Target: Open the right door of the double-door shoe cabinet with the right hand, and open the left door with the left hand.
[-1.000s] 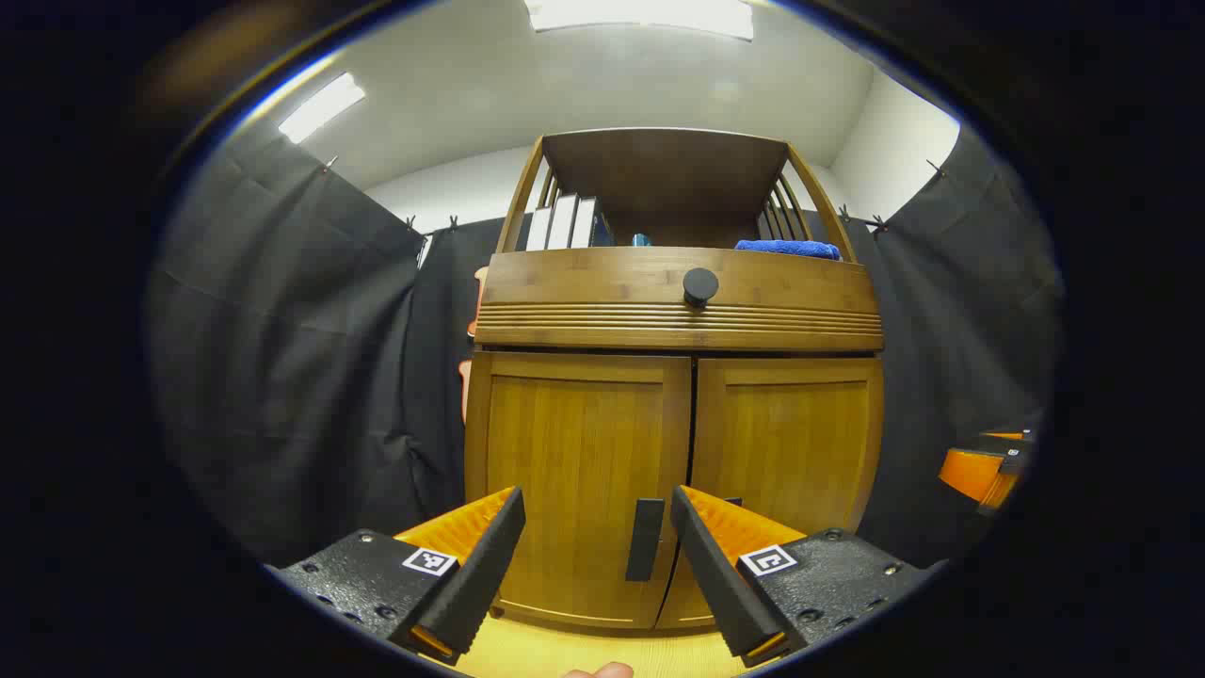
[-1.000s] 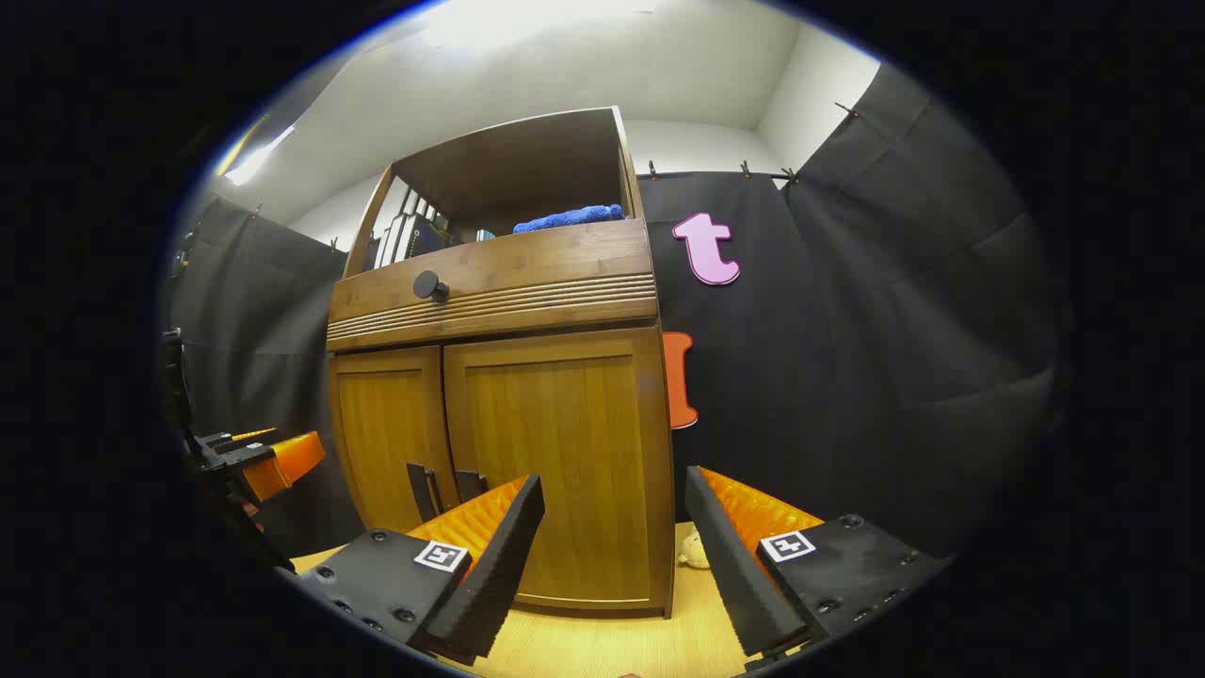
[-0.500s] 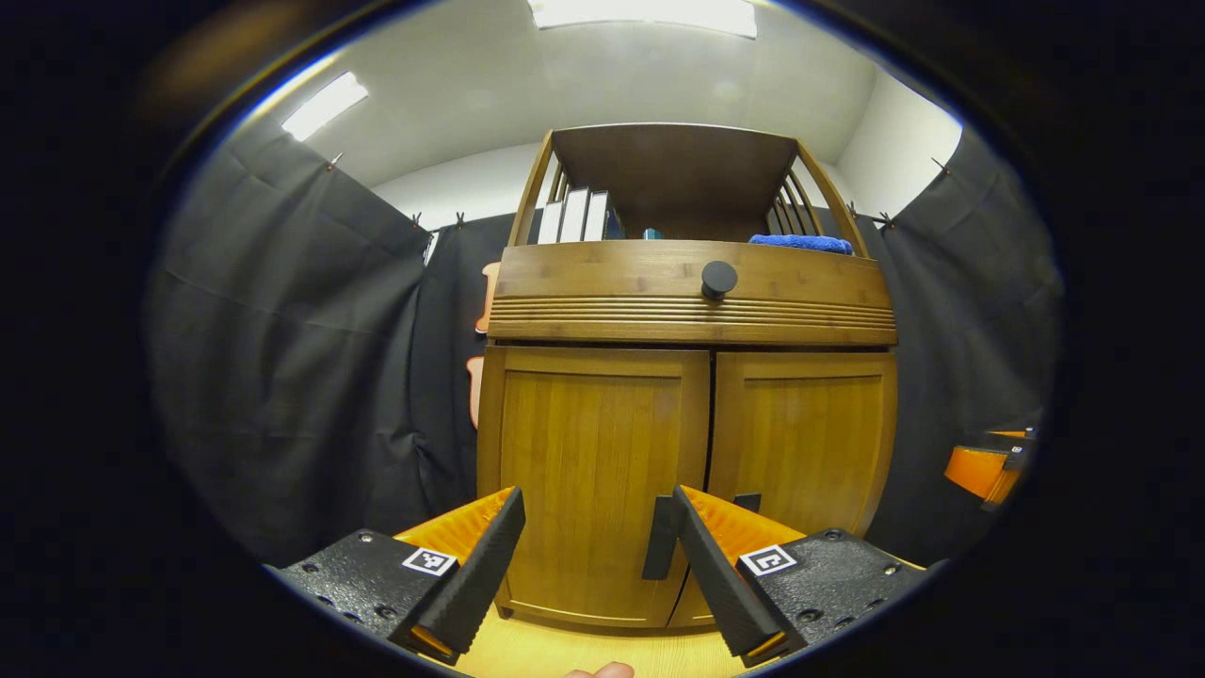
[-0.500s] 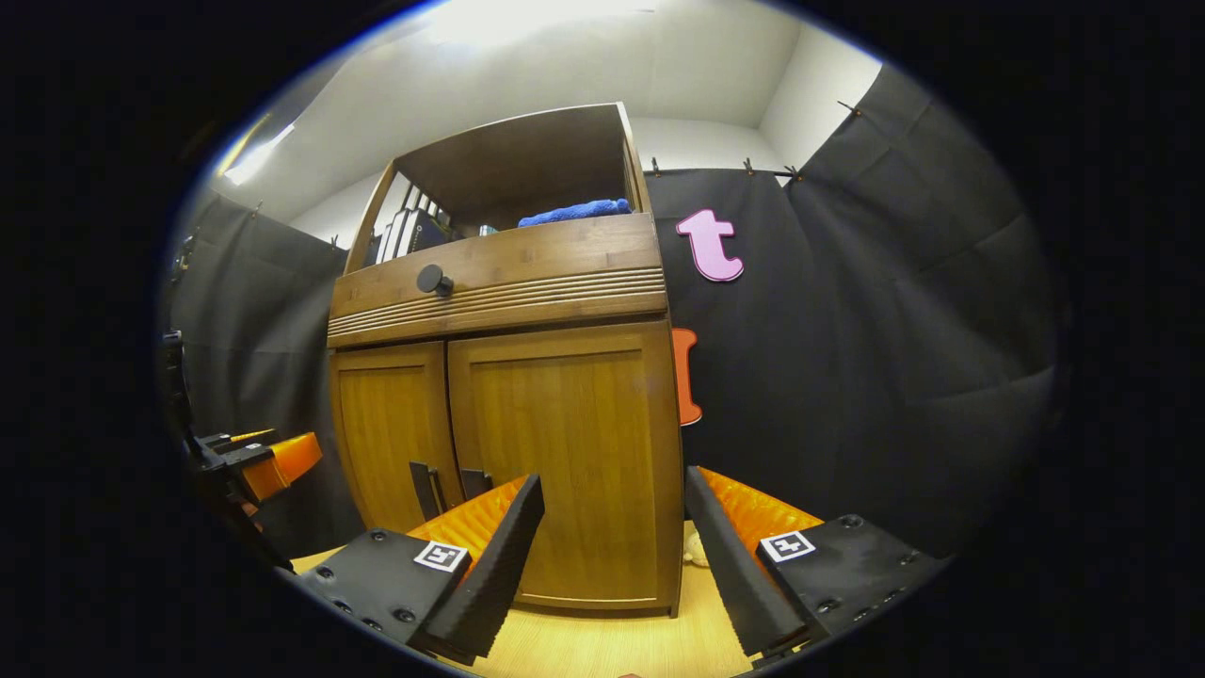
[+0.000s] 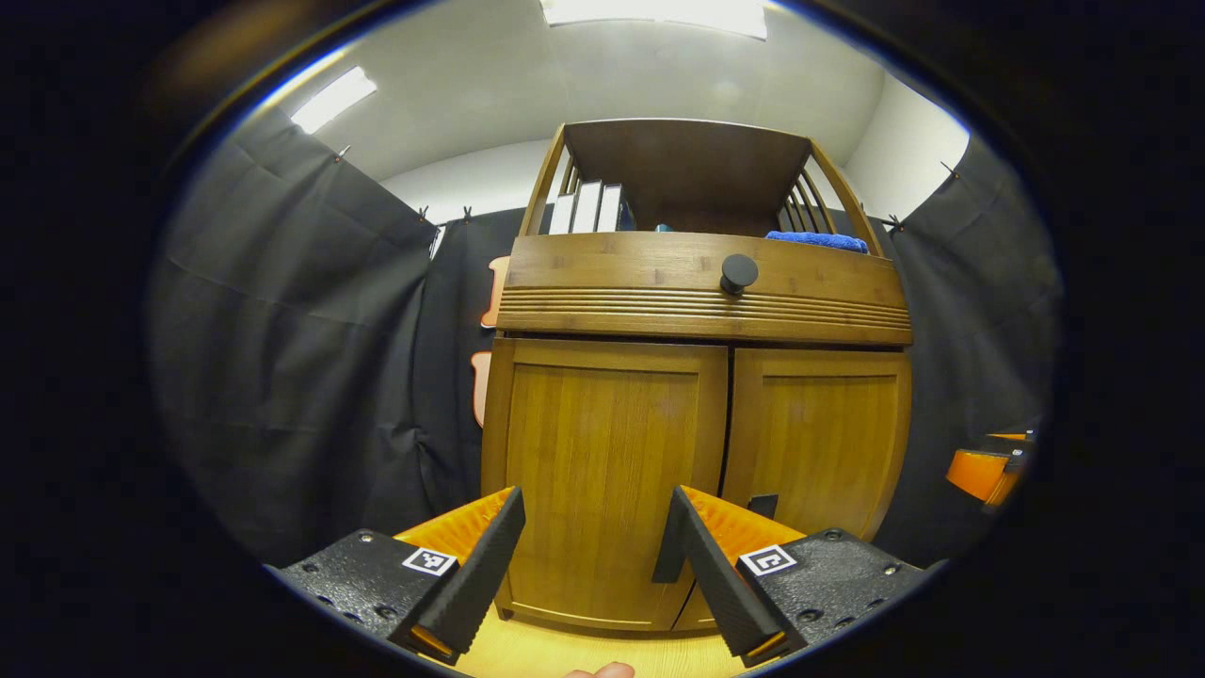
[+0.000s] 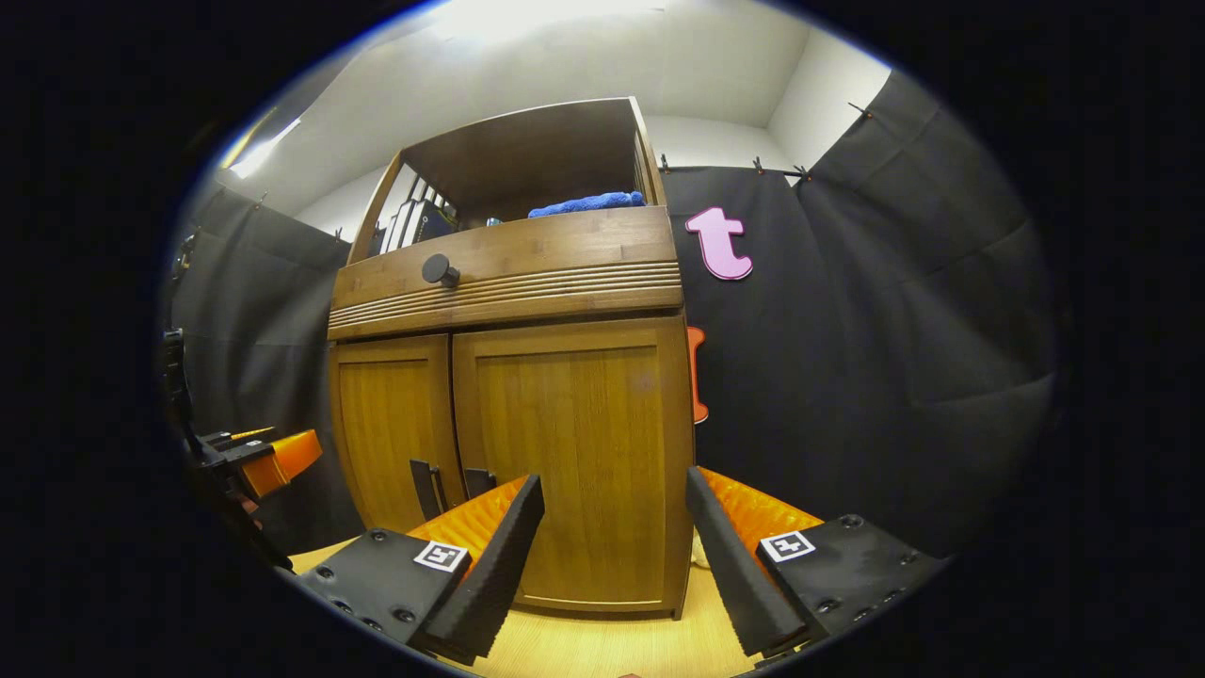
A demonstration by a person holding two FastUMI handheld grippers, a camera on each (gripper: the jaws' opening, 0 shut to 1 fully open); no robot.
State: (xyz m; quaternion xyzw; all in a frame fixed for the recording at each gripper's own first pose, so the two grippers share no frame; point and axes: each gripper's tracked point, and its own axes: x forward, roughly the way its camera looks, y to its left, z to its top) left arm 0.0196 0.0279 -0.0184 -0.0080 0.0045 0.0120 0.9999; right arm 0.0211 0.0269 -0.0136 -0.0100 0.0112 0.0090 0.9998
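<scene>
- Facing the shoe cabinet (image 5: 697, 395) from low down in the left gripper view, with both doors shut and flush.
- Left gripper (image 5: 588, 556) spread wide, holding nothing, raised in front of the left door (image 5: 602, 471) near its lower part, apart from the wood.
- Left door's handle (image 5: 666, 549) seen as a dark upright bar close to the centre seam, partly hidden behind the inner finger (image 5: 715, 584) on the seam side (contact could not be told).
- Right door's handle (image 5: 763, 506) peeking just beyond the seam, on the right door (image 5: 819, 433).
- Right gripper (image 6: 612, 556) also spread wide and empty, aimed at the right door (image 6: 574, 452) from an angle, toward the cabinet's outer right edge.
- Both handles (image 6: 425, 487) standing side by side at the seam, off to the hinge-far side of that gripper's fingers, clear of them.
- Drawer front (image 5: 706, 282) above the doors, with a round dark knob (image 5: 738, 272) at its middle.
- Open shelf on top of the cabinet, carrying upright binders (image 5: 588, 207) toward the left and a folded blue cloth (image 5: 817, 241) toward the right.
- Other gripper (image 6: 268, 457) noticed in the right gripper view, out beyond the cabinet's left side (its own jaw state unreadable there).
- Pale wooden floor (image 6: 612, 645) under the cabinet's base.
</scene>
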